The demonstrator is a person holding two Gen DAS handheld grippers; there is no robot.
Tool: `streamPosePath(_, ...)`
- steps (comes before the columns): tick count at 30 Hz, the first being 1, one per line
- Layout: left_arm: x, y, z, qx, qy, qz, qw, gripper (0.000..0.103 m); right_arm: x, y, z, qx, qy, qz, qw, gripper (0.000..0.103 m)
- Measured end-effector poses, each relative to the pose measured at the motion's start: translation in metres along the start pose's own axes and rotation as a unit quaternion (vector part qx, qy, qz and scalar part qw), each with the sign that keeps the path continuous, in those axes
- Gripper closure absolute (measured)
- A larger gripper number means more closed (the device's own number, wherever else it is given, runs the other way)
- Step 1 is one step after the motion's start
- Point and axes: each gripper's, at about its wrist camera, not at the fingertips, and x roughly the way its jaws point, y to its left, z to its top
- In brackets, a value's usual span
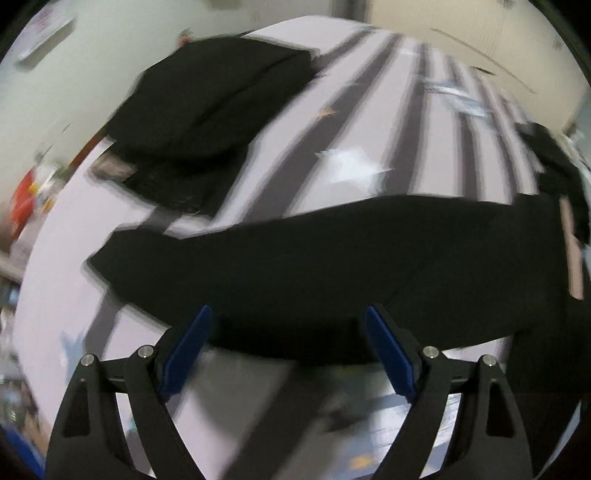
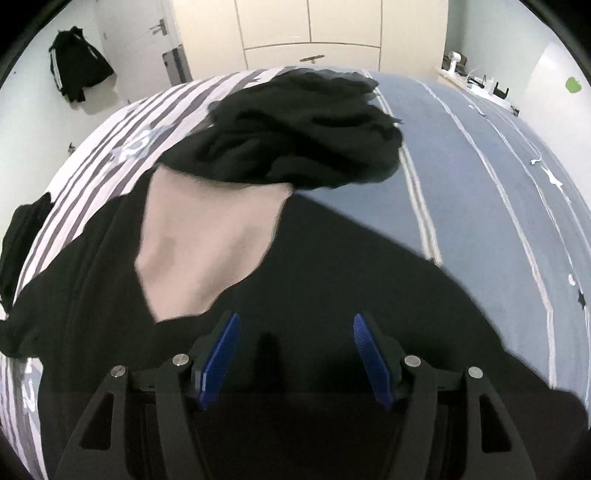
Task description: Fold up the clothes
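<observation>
A black garment with a beige patch (image 2: 207,243) lies spread on the bed in the right wrist view (image 2: 332,280). The same black garment shows as a long dark band in the blurred left wrist view (image 1: 314,258). My left gripper (image 1: 288,317) is open and empty, just above the garment's near edge. My right gripper (image 2: 293,323) is open and empty, over the black cloth near the beige patch. A second black garment lies folded at the bed's far left (image 1: 207,107).
A crumpled heap of black clothes (image 2: 306,133) lies further up the bed. The bed cover is white with grey stripes (image 1: 369,122) on one half and blue (image 2: 480,177) on the other. A black jacket (image 2: 77,62) hangs on the far wall beside a door. White cupboards (image 2: 310,26) stand behind the bed.
</observation>
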Motion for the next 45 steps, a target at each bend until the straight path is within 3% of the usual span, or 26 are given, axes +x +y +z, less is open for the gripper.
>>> streamPosePath(5, 0.027, 0.050, 0.005, -0.048, 0.002, 0.053, 0.9975, 0.020, 0.002, 0.032, -0.018, 0.017, 0.005, 0.007, 1.000, 0.042)
streamPosePath(9, 0.060, 0.062, 0.024, -0.032, 0.000, 0.088, 0.9956, 0.019, 0.008, 0.055, -0.026, 0.008, 0.007, -0.003, 1.000, 0.042)
streamPosePath(12, 0.078, 0.067, 0.031, -0.023, 0.004, 0.062, 0.9978, 0.021, 0.013, 0.060, -0.030, 0.024, 0.011, -0.012, 1.000, 0.042)
streamPosePath(14, 0.076, 0.065, 0.036, -0.012, -0.004, 0.042, 0.9991, 0.046, 0.015, 0.060, -0.031, 0.038, 0.017, -0.016, 0.999, 0.042)
streamPosePath(15, 0.076, 0.065, 0.038, -0.006, -0.008, 0.031, 0.9995, 0.072, 0.016, 0.060, -0.032, 0.041, 0.019, -0.022, 0.999, 0.042)
streamPosePath(16, 0.075, 0.064, 0.040, 0.000, -0.012, 0.021, 0.9997, 0.089, 0.017, 0.061, -0.033, 0.043, 0.021, -0.027, 0.998, 0.042)
streamPosePath(18, 0.047, 0.065, 0.053, 0.000, -0.047, -0.009, 0.9989, 0.090, 0.018, 0.063, -0.037, 0.045, 0.027, -0.037, 0.998, 0.042)
streamPosePath(22, -0.033, 0.070, 0.092, 0.006, -0.143, -0.062, 0.9877, 0.090, 0.021, 0.063, -0.044, 0.044, 0.040, -0.053, 0.997, 0.042)
streamPosePath(24, -0.052, 0.074, 0.108, 0.013, -0.169, -0.069, 0.9831, 0.090, 0.023, 0.063, -0.047, 0.044, 0.043, -0.059, 0.996, 0.042)
streamPosePath(26, -0.038, 0.079, 0.117, 0.022, -0.152, -0.054, 0.9867, 0.088, 0.023, 0.064, -0.048, 0.046, 0.043, -0.062, 0.996, 0.042)
streamPosePath(27, -0.022, 0.081, 0.116, 0.030, -0.127, -0.042, 0.9905, 0.080, 0.023, 0.064, -0.049, 0.047, 0.042, -0.064, 0.996, 0.042)
streamPosePath(28, -0.004, 0.085, 0.113, 0.032, -0.099, -0.030, 0.9942, 0.071, 0.023, 0.064, -0.050, 0.048, 0.042, -0.066, 0.996, 0.042)
streamPosePath(31, 0.045, 0.105, 0.094, -0.011, 0.005, 0.002, 0.9999, 0.069, 0.023, 0.066, -0.052, 0.053, 0.043, -0.072, 0.995, 0.042)
streamPosePath(32, 0.047, 0.111, 0.088, -0.028, 0.011, 0.003, 0.9995, 0.069, 0.022, 0.066, -0.052, 0.055, 0.045, -0.073, 0.995, 0.042)
streamPosePath(34, 0.038, 0.126, 0.073, -0.067, -0.014, 0.003, 0.9977, 0.064, 0.020, 0.066, -0.052, 0.054, 0.049, -0.073, 0.995, 0.042)
streamPosePath(37, 0.031, 0.141, 0.065, -0.096, -0.039, 0.027, 0.9942, 0.042, 0.015, 0.066, -0.050, 0.053, 0.048, -0.071, 0.995, 0.042)
streamPosePath(39, 0.035, 0.153, 0.072, -0.114, -0.044, 0.034, 0.9919, 0.042, 0.011, 0.066, -0.048, 0.053, 0.042, -0.068, 0.995, 0.042)
streamPosePath(42, 0.044, 0.163, 0.097, -0.111, -0.048, 0.017, 0.9926, 0.039, 0.007, 0.067, -0.047, 0.056, 0.039, -0.064, 0.996, 0.042)
streamPosePath(44, 0.053, 0.153, 0.108, -0.088, -0.029, -0.004, 0.9957, 0.031, 0.008, 0.068, -0.046, 0.057, 0.040, -0.063, 0.996, 0.042)
streamPosePath(45, 0.060, 0.146, 0.111, -0.071, -0.017, 0.005, 0.9973, 0.031, 0.009, 0.068, -0.045, 0.058, 0.041, -0.062, 0.996, 0.042)
